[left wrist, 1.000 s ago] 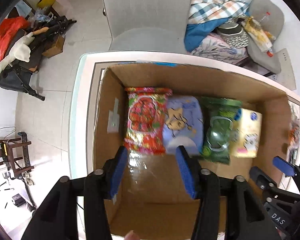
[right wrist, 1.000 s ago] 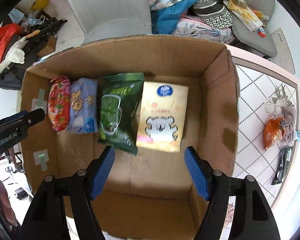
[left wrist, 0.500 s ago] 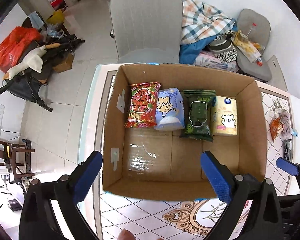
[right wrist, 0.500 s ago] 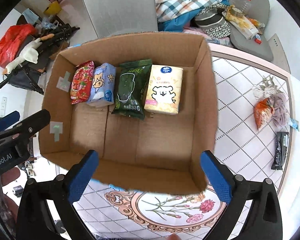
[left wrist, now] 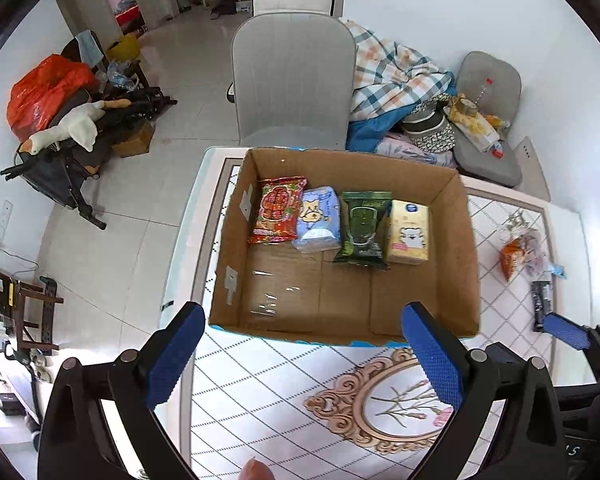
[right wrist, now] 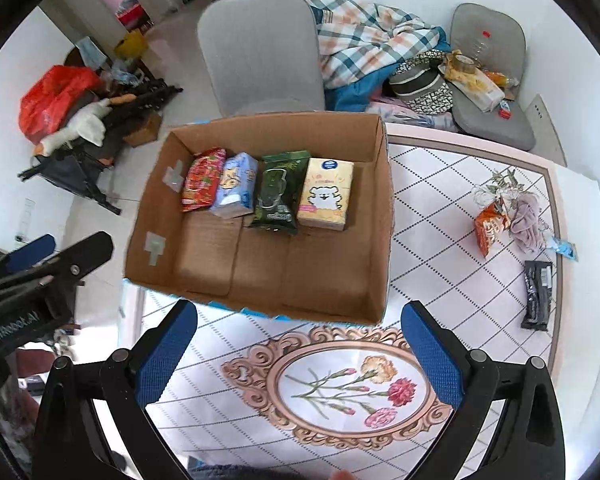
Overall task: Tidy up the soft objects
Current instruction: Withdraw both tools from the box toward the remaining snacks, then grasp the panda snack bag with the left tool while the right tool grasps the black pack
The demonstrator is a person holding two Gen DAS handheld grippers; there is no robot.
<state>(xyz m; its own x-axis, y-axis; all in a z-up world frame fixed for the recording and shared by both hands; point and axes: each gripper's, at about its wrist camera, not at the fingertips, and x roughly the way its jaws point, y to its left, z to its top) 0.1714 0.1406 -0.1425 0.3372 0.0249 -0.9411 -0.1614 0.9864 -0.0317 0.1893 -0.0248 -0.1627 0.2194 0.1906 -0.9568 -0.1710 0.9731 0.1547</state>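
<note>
An open cardboard box (left wrist: pixel 452 264) (right wrist: pixel 380 216) stands on the table. Along its far wall lie, left to right, a red snack bag (left wrist: pixel 278 210) (right wrist: pixel 202 180), a light blue tissue pack (left wrist: pixel 318 220) (right wrist: pixel 236 184), a dark green wipes pack (left wrist: pixel 364 230) (right wrist: pixel 278 194) and a yellow tissue pack (left wrist: pixel 408 232) (right wrist: pixel 327 194). My left gripper (left wrist: pixel 304 354) hangs open above the box's near edge, nothing between its blue pads. My right gripper (right wrist: pixel 300 354) is open too, empty, over the flowered tablecloth. Each gripper shows at the edge of the other's view.
An orange bag with a mauve cloth (right wrist: pixel 508 216) and a black packet (right wrist: pixel 537 294) lie on the table's right side. A grey chair (left wrist: pixel 292 76) stands behind the table. Clothes and a cushion pile up at the far right, floor clutter at the far left.
Both grippers have risen and pulled back out of the box. Their jaws have spread wide. The four packs lie in their row as before.
</note>
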